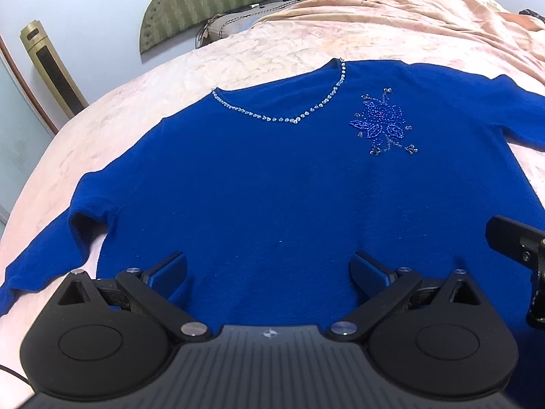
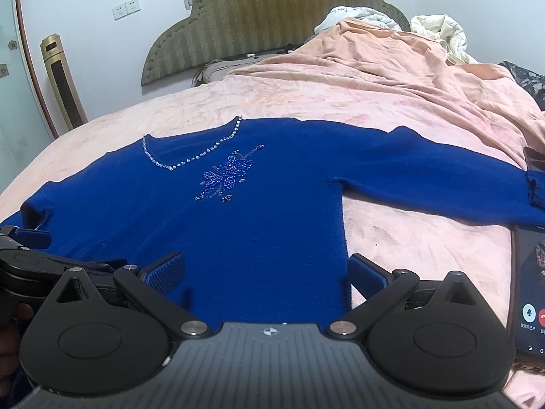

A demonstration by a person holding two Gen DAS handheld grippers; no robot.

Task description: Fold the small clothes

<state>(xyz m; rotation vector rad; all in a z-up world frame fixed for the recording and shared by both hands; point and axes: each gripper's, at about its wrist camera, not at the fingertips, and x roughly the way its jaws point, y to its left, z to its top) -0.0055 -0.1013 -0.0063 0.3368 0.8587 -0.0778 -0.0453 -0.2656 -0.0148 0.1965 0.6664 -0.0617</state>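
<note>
A blue sweater (image 1: 272,177) (image 2: 218,231) lies flat and face up on the pink bed, sleeves spread out to both sides. It has a beaded V-neck (image 1: 289,121) and a beaded flower (image 1: 381,122) on the chest. My left gripper (image 1: 269,274) hovers open over the hem's left half, nothing between its fingers. My right gripper (image 2: 267,274) stands open over the hem's right corner, its right finger (image 2: 369,274) above the bedspread beside the sweater's side edge. Each gripper shows at the edge of the other's view.
A phone (image 2: 529,289) with a lit call screen lies on the bed at the right, under the right cuff. A peach blanket (image 2: 391,68) is bunched at the back right, before a green headboard (image 2: 259,24). A gold tower unit (image 1: 51,68) stands by the left wall.
</note>
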